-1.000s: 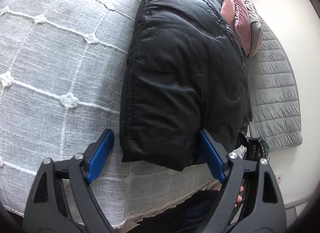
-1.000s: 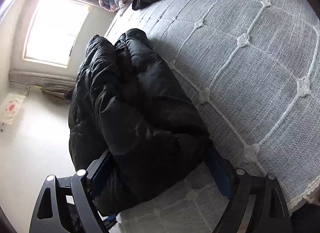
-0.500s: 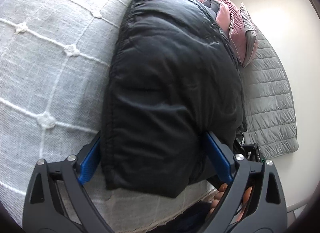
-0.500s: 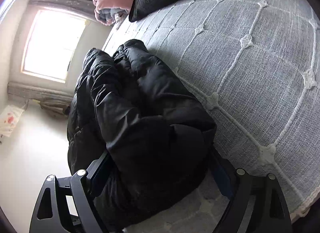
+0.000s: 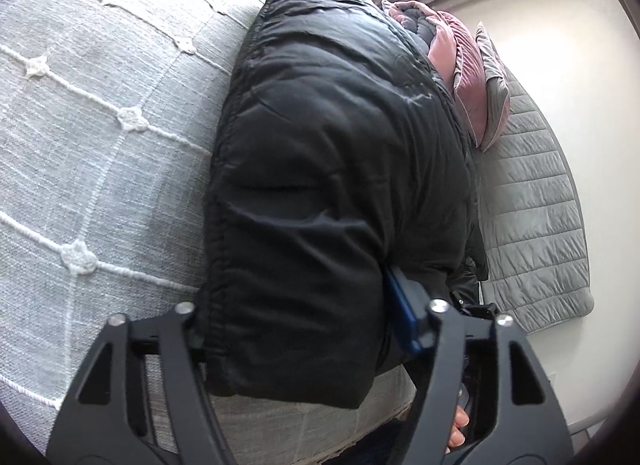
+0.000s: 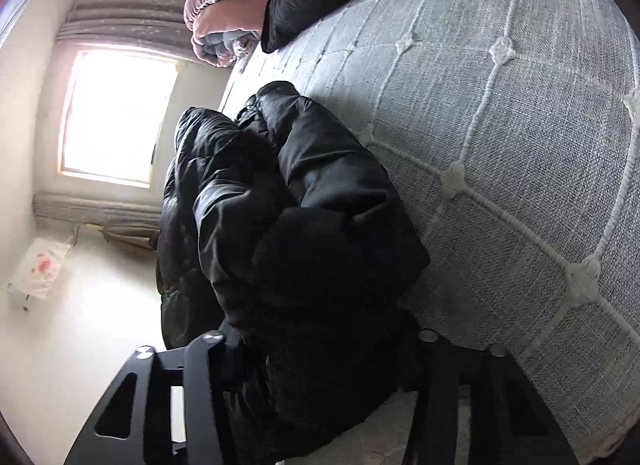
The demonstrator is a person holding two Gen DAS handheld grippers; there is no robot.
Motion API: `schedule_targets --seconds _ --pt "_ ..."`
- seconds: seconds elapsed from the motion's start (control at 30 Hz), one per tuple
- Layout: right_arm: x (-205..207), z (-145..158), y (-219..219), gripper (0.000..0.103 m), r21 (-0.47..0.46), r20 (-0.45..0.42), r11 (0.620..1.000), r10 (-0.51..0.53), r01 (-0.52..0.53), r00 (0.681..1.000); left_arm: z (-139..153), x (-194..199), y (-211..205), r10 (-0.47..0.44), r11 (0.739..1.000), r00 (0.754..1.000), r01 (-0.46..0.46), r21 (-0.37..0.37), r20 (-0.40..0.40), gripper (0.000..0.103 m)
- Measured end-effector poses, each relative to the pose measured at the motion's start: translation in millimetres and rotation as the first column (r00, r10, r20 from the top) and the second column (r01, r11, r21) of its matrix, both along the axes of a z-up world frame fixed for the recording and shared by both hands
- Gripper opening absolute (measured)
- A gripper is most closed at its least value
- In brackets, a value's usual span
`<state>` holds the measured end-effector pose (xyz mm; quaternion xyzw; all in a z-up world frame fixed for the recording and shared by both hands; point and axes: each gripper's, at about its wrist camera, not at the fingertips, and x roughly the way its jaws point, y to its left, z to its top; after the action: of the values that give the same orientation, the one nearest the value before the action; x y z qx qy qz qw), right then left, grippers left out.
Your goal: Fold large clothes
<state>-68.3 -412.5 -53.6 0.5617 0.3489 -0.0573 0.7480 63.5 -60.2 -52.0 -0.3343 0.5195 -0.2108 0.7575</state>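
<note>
Bedroom, grey bedspread (image 5: pixel 100 169). Left claw (image 5: pixel 296 331): closed about jacket (image 5: pixel 332 169) edge, lower centre. Right claw (image 6: pixel 320 339): clamped on bunched jacket (image 6: pixel 296 225), lower centre. Jacket lies folded, centre frame; pillows (image 5: pixel 468 101) upper right. Risk: slick puffy fabric slips the pads, fold springs open.

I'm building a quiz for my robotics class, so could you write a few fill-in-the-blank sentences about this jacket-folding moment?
1. The puffy jacket being folded is ____ in colour.
2. It lies on a grey bedspread crossed by stitched ____ lines.
3. The fingers of the left gripper carry pads coloured ____.
4. Behind the jacket, against a grey cushion, leans a ____ cushion.

Missing words: black; white; blue; pink
</note>
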Motion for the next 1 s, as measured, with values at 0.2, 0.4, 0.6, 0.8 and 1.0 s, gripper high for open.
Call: schedule_targets --seconds 0.2,0.4,0.6,0.8,1.0 --pt "3.9 17.1 11.9 0.032 -0.108 0.015 0.994 0.036 -0.034 0.999 3.0 0.8 -1.4 0.004 1.000 1.000 -0.005 0.008 0.022 0.055" --pt "11.0 41.2 32.2 0.025 -0.286 0.011 0.955 0.087 -0.081 0.996 11.0 4.6 -1.8 -0.003 0.999 0.999 0.001 0.052 0.053 0.044" --pt "11.8 63.1 57.1 0.022 -0.470 0.006 0.875 0.133 -0.115 0.991 26.2 6.0 -2.8 0.001 0.993 0.993 -0.015 0.117 0.122 0.039" --pt "8.5 77.2 70.0 0.020 -0.530 0.038 0.838 0.178 -0.131 0.983 41.9 4.6 5.1 0.015 0.992 0.983 -0.037 0.117 0.182 0.034" --pt "8.8 80.2 65.1 0.019 -0.529 0.067 0.839 0.190 -0.126 0.980 49.6 0.7 8.9 0.020 0.993 0.978 -0.043 0.106 0.208 0.032"
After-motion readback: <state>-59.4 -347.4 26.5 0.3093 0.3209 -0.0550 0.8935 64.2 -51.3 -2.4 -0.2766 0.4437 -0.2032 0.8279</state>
